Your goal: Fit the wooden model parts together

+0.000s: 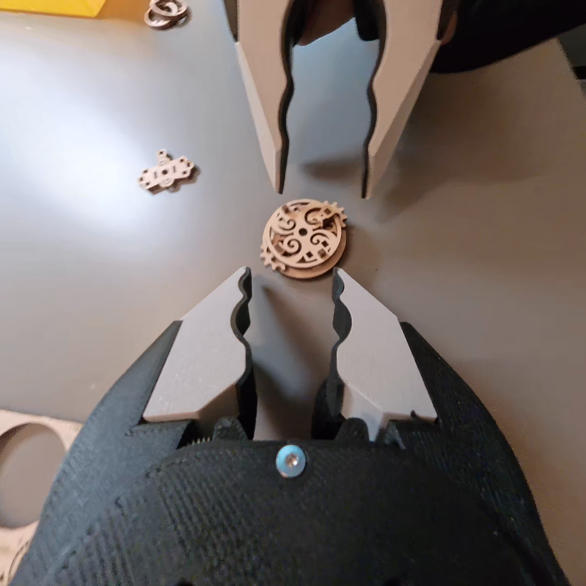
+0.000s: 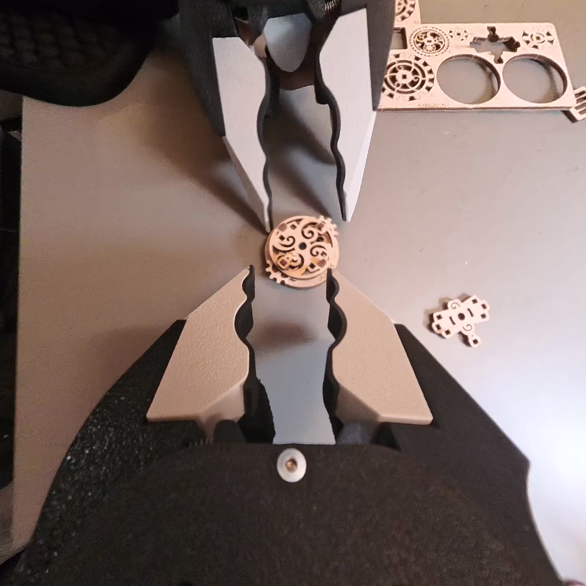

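Both grippers face each other across the grey table (image 1: 95,95), and both stand spread with nothing between their fingers. Our left gripper (image 1: 291,274) fills the bottom of the left wrist view, its fingertips just short of the round wooden gear assembly (image 1: 302,239) lying flat at the centre of the frame. From the top of that view the right gripper (image 1: 322,195) points down at the same disc, its tips just above it in the frame and apart from it.

From the right wrist view we see the right gripper (image 2: 290,274) at the bottom, its right fingertip overlapping the disc's (image 2: 302,253) lower edge; we cannot tell whether it touches. Opposite, the left gripper (image 2: 306,222) reaches down from the top, its tips close beside the disc's upper rim.

We see a small cross-shaped wooden piece (image 1: 166,172) lying well apart, at middle left of the left wrist view. At upper right of the right wrist view lies the punched-out wooden sheet (image 2: 469,95).
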A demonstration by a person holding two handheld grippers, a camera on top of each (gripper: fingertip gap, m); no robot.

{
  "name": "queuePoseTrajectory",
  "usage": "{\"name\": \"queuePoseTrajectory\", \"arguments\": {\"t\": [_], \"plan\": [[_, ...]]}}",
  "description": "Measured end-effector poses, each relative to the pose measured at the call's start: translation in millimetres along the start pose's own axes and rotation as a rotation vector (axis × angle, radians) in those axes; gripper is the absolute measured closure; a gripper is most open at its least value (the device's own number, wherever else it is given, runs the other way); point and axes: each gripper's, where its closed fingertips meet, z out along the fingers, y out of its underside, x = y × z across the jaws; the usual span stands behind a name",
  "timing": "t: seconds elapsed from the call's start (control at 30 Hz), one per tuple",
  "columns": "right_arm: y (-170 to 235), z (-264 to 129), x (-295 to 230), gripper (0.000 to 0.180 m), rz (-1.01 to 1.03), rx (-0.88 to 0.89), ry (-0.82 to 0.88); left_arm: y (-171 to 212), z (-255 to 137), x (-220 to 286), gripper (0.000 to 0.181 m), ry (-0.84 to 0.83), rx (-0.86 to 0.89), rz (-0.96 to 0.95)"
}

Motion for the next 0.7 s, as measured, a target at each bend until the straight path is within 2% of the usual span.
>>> {"name": "queuePoseTrajectory", "arguments": {"t": [0.17, 0.27, 0.53, 0.7], "plan": [[-0.9, 11.7, 7.0, 0.134, -0.027, 0.009, 0.015, 3.9, -16.8, -23.0, 0.141, -0.104, 0.018, -0.081], [2.8, 12.1, 9.3, 0.139, -0.031, -0.023, 0.065, 0.3, -19.6, -13.7, 0.14, -0.051, 0.034, -0.142], [-5.3, -4.8, -4.0, 0.147, -0.124, 0.058, 0.111, -12.6, 8.8, 7.5, 0.115, -0.019, 0.004, -0.123], [-3.3, 7.0, -14.4, 0.147, -0.215, 0.036, 0.051, -15.5, 18.8, 9.5, 0.124, 0.042, -0.018, -0.091]]}}
